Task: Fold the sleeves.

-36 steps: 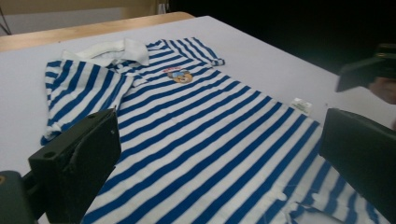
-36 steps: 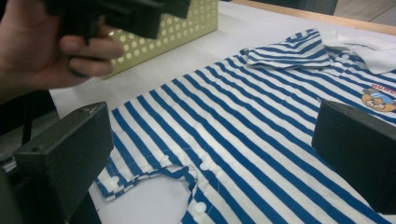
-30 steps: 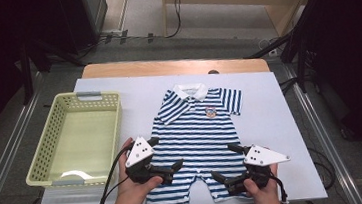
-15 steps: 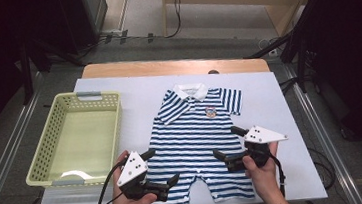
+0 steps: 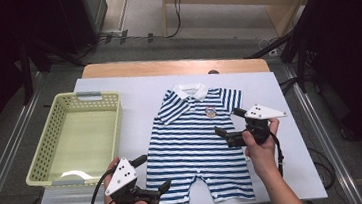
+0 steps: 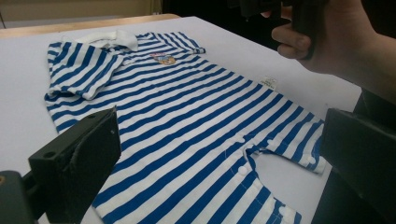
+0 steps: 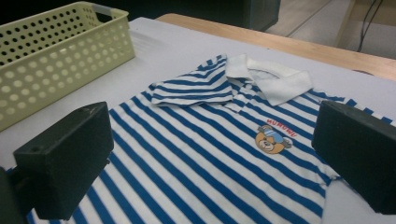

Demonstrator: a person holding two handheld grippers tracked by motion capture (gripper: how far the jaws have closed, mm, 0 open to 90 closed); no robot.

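Observation:
A blue-and-white striped baby romper (image 5: 193,146) with a white collar and a bear badge lies flat on the white board (image 5: 133,94). One sleeve (image 7: 187,88) is folded over onto the chest. My left gripper (image 5: 152,174) is open at the romper's near left leg hem, with nothing between its jaws. The left gripper view shows the romper (image 6: 187,107) stretching away between the two spread jaws of my left gripper (image 6: 219,154). My right gripper (image 5: 229,122) is open beside the romper's right edge, below the right sleeve. In the right gripper view the badge (image 7: 273,137) sits between the jaws of my right gripper (image 7: 210,154).
A pale yellow perforated basket (image 5: 88,97) stands on the left of the board, also seen as the basket (image 7: 56,51) in the right gripper view. The wooden table edge (image 5: 165,66) runs along the back. The person's right hand (image 6: 327,32) holds the right gripper.
My right gripper has moved away from the person, from the romper's leg up toward its right sleeve. My left gripper has drawn back toward the near edge by the left leg.

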